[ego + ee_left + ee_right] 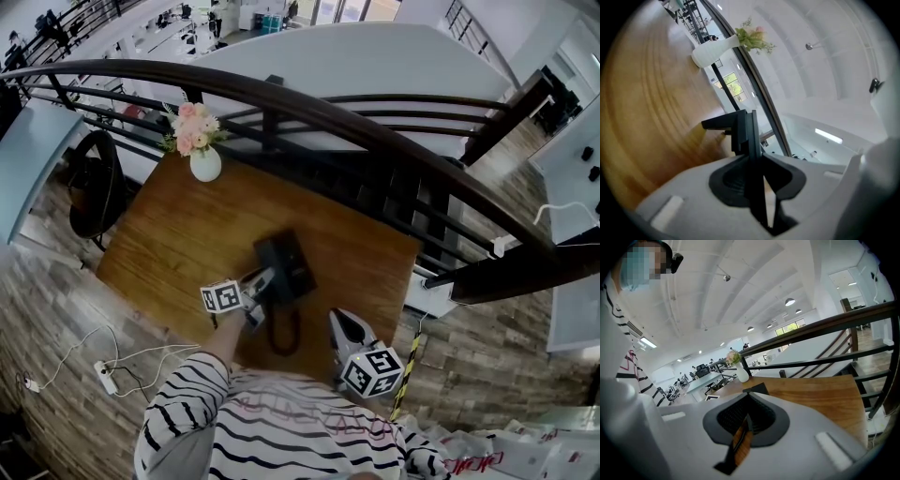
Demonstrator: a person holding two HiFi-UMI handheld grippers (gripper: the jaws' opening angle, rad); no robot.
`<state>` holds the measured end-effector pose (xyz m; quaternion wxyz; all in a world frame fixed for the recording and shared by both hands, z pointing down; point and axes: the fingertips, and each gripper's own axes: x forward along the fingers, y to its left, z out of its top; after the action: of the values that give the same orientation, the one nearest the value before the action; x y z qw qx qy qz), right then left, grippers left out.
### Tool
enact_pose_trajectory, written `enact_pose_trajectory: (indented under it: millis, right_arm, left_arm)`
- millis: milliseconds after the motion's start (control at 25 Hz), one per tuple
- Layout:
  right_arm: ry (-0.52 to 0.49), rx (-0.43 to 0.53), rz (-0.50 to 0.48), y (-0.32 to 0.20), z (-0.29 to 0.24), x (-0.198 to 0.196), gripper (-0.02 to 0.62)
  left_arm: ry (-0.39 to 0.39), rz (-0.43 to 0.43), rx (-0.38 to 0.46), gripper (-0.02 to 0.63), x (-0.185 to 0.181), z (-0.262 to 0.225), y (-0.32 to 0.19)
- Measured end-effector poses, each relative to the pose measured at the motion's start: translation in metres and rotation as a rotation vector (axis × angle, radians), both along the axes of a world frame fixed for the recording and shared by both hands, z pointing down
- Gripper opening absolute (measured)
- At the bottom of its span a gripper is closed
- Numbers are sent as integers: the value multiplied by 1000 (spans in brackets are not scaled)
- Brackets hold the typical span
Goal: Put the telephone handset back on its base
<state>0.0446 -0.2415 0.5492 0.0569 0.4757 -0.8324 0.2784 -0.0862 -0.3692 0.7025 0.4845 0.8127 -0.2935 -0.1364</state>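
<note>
A black telephone base (292, 261) sits on the wooden table (178, 234), and its coiled cord (284, 339) loops toward me. The black handset (267, 281) lies along the base's left side. My left gripper (258, 286) reaches in from the left. In the left gripper view the handset (743, 129) stands as a dark slab between the jaws, and the left gripper (757, 157) has its tips against it. My right gripper (339, 323) hovers over the table's near edge, right of the cord. It (749, 395) is shut and holds nothing. The phone (757, 389) shows just beyond its tips.
A white vase of pink flowers (205, 164) stands at the table's far left corner. A dark curved railing (375, 141) runs right behind the table. A power strip with white cables (106, 377) lies on the floor at the left.
</note>
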Motion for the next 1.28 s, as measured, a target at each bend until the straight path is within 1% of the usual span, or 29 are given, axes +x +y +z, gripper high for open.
enact_pose_trajectory:
  millis: [240,320,360,400,600,920,1080,1280]
  right_arm:
    - [-5,4,-8,2,-2,2,2]
    - [-6,7,-9,3,-3,4,2]
    - [-6,9,-10,4,-3,4,2]
    - [-7,9,-11,4,-3,4,2]
    - [-11,11,-23,4,-2,4,2]
    - [-18,20,-43,8,-5,2,2]
    - [-20,26,-59,12,-6,0,2]
    - [-23,34,-98,19,-6,-6,2]
  left_arm:
    - [-35,-25,-4,89,2,-1,1]
    - [-65,-31,-11,89,2,1,2]
    - [-86,-38,-15,94,0,2,4]
    - [-101,-47,-19,116,-2,4,5]
    - [-98,-77,-33,123,-11,5,6]
    - [-160,-72,-29,178,-15,7,19]
    - [-180,-72,5,186,-18,-7,28]
    - [-222,-82,99,184,-23,-39,41]
